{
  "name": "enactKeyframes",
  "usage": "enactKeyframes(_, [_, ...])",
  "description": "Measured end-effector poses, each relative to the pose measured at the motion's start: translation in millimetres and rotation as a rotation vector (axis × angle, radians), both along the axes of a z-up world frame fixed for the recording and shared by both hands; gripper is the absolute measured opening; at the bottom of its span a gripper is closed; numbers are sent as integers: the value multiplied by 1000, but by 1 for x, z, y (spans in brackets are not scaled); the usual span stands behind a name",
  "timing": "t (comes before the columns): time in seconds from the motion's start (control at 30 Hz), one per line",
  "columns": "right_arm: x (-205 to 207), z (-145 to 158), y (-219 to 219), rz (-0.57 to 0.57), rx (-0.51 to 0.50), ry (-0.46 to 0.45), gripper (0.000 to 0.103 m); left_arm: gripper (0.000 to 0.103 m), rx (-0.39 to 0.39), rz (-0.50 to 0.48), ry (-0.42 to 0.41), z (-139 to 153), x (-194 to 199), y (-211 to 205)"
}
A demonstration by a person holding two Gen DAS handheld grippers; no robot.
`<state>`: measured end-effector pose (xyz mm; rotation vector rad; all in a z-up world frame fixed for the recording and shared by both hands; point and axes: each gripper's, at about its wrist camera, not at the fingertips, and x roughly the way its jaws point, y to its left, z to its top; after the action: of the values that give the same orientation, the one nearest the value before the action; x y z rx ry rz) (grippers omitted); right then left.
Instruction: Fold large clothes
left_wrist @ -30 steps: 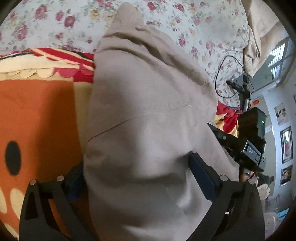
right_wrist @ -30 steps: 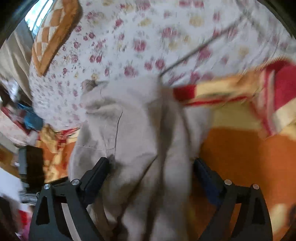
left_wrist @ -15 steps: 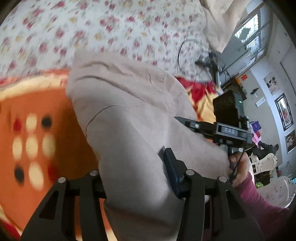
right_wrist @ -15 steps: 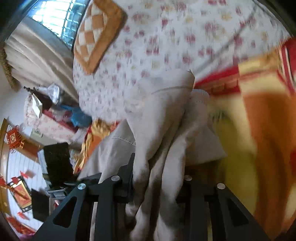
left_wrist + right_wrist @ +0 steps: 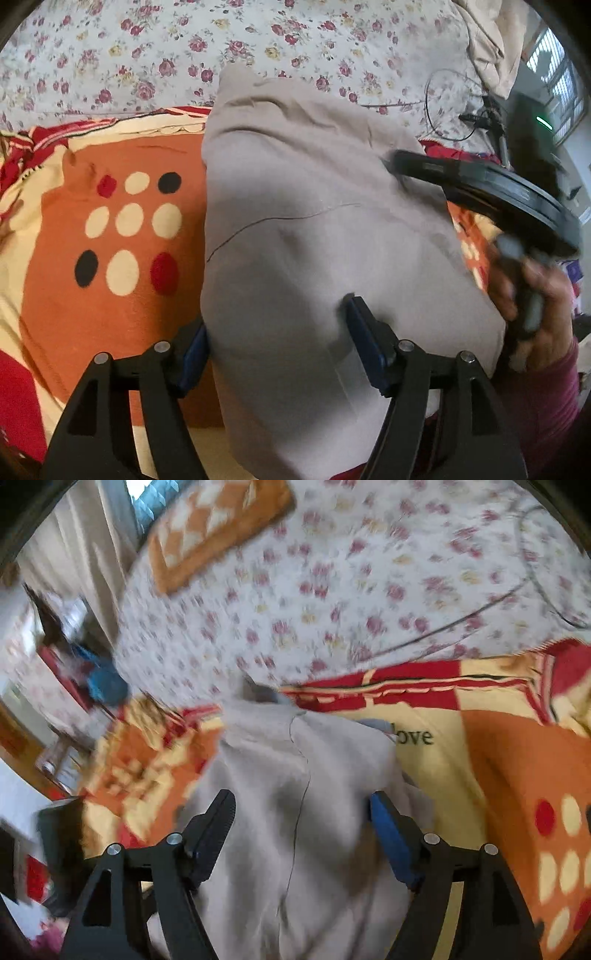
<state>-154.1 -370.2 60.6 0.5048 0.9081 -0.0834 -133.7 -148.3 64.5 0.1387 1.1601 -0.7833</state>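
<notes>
A beige garment [image 5: 295, 229], folded into a thick bundle, lies on an orange, red and cream blanket [image 5: 122, 302]. My left gripper [image 5: 280, 343] straddles its near end. The jaws are opening, and the cloth bulges between the blue pads without being pinched. In the right wrist view the same garment [image 5: 295, 775] runs under my right gripper [image 5: 303, 823], whose jaws are also opening with cloth between them, loose. A hand [image 5: 532, 306] in a maroon sleeve holds that gripper at the garment's right side.
Beyond the blanket lies a floral bedsheet [image 5: 258, 48] with a black cable [image 5: 443, 107] on it. An orange checked cushion [image 5: 214, 528] sits far back. Black equipment [image 5: 528, 136] stands at the bed's right edge, and room clutter [image 5: 74, 664] lies to the left.
Half a second ago both grippers were squeezed narrow on bunched cloth. Their jaws have since widened and the cloth has slackened. Both views have pulled up and back from the garment.
</notes>
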Motion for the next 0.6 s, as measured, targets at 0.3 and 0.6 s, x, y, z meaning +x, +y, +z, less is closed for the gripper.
enactKeyframes(0.3, [-32,-37,-51,-168,15,24,1,76,-18,37,-79,7,8,7])
enactKeyframes(0.6, [-78,25,-8,-35,-54,-27,73,80,28,22,-100,-10,-6,-7])
